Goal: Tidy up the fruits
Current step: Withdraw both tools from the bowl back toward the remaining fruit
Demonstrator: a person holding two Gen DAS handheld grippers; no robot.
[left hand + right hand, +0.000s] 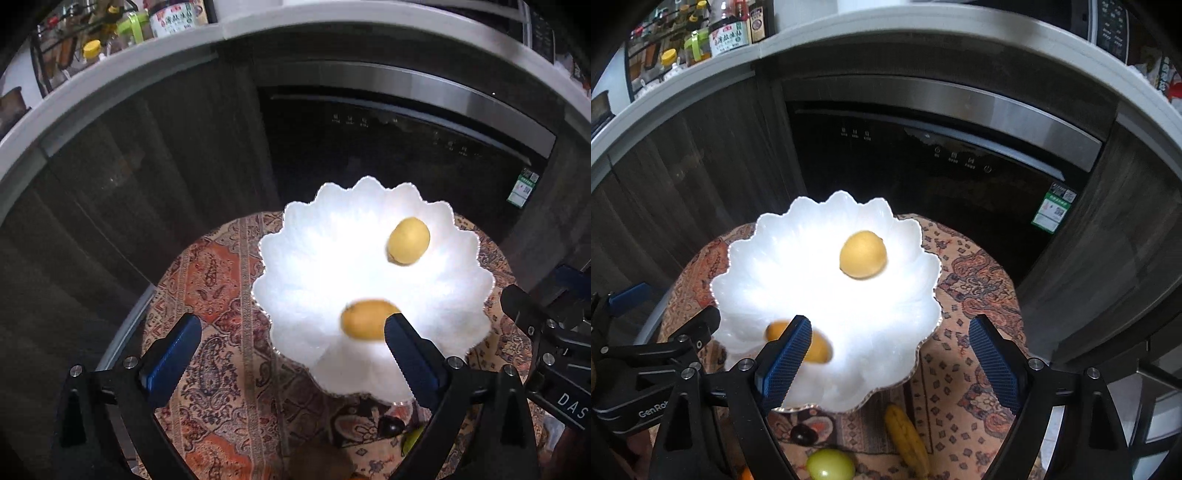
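Fruit bowl [894, 332], white and scalloped, holds two yellow fruits [863, 254] on the patterned tabletop [964, 369]; left gripper [293, 363] and right gripper [890, 363] fingers spread, empty. "GenRo" and "DAS" mark the tools.

1 white scalloped bowl [908, 236]. 2 yellow round fruits in bowl: far one [863, 254], near one [816, 347]. On patterned cloth [975, 280] near bowl: 1 green fruit [830, 464], 1 corn cob [908, 435], 1 dark fruit [804, 432]. 2 grippers: left [291, 347], right [890, 350].
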